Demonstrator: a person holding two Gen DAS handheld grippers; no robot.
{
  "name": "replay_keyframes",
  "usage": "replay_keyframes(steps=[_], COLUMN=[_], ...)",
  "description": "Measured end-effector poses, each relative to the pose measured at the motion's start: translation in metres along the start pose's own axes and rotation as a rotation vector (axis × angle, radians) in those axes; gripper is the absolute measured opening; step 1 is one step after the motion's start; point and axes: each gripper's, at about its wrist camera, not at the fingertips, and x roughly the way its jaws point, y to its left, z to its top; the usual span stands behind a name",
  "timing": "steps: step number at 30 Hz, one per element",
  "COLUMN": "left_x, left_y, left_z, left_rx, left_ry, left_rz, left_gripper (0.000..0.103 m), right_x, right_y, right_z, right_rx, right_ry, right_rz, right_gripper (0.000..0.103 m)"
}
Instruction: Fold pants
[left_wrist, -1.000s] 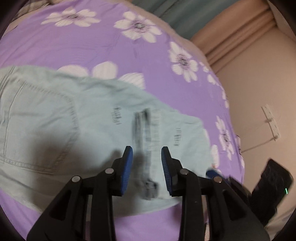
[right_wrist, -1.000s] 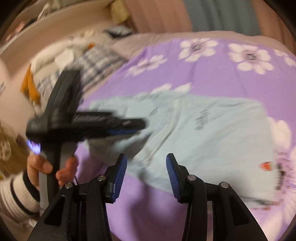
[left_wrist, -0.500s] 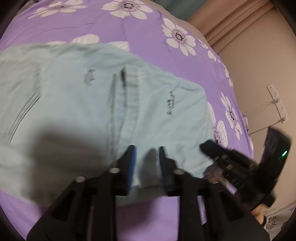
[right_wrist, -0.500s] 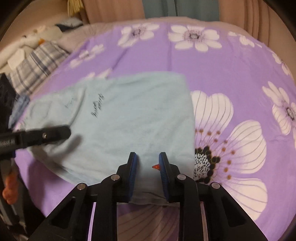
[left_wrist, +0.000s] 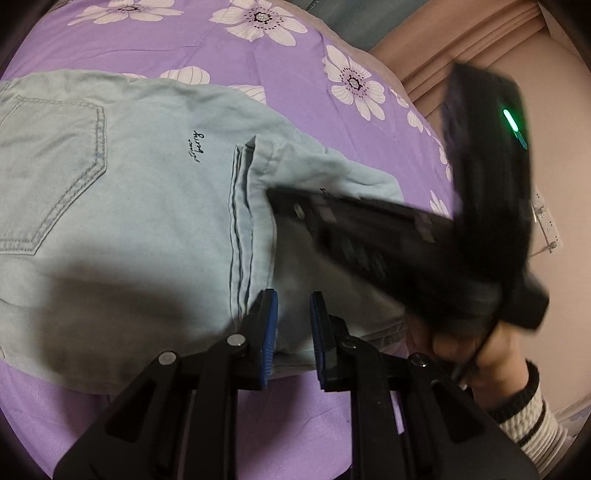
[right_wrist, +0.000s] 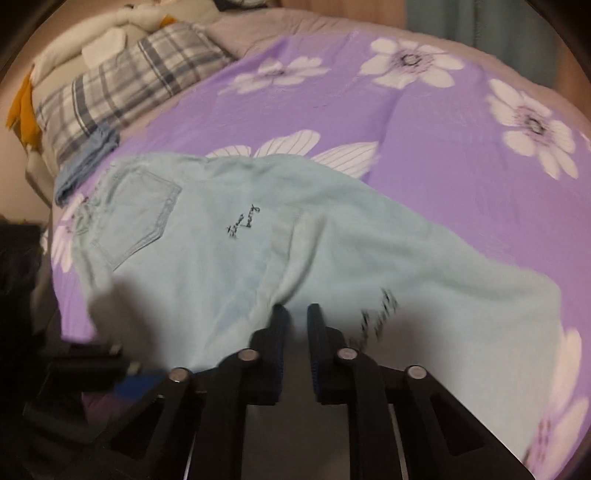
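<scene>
Centrally, the pants (left_wrist: 155, 206), pale blue denim, are seen spread flat on the purple flowered bedspread (left_wrist: 288, 48), folded over so that a hem line runs across the middle. Left of the pants, in the right wrist view, a plaid pillow (right_wrist: 122, 88) and a small blue cloth (right_wrist: 88, 155) are noted at the bed's head; the items beyond them are blurred and not identified. The pants' back pocket (left_wrist: 48, 177) is cut off by the left frame edge in the left wrist view.

The left gripper (left_wrist: 293, 325) is recorded at the near hem of the pants, jaws drawn close, with a fold of denim pinched between the blue pads. The right gripper (right_wrist: 295, 332) has just been closing; denim lies between its nearly meeting pads, though motion blur leaves the contact itself hard to confirm. In the left wrist view its body crosses the right portion of the pants as a dark smear, hiding the fabric beneath; a hand (left_wrist: 480, 354) with a striped cuff is partly seen behind it.

Right of the pants, open bedspread remains up to the bed edge and the wall (left_wrist: 561, 184).
</scene>
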Motion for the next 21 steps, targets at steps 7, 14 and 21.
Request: replay_keyframes(steps=[7, 14, 21], left_x=[-0.001, -0.007, -0.005], left_y=[-0.001, -0.003, -0.007], left_z=[0.001, -0.001, 0.001], left_rx=[0.001, -0.01, 0.013], left_ry=[0.012, 0.007, 0.011], left_rz=[0.004, 0.001, 0.021], left_gripper=[0.017, 0.02, 0.021], right_x=[0.003, -0.022, -0.003], right_y=[-0.008, 0.002, 0.01], right_z=[0.014, -0.012, -0.012], right_rx=[0.105, 0.042, 0.075], right_ry=[-0.007, 0.021, 0.001], right_rz=[0.045, 0.073, 0.14], right_gripper=[0.006, 0.006, 0.006])
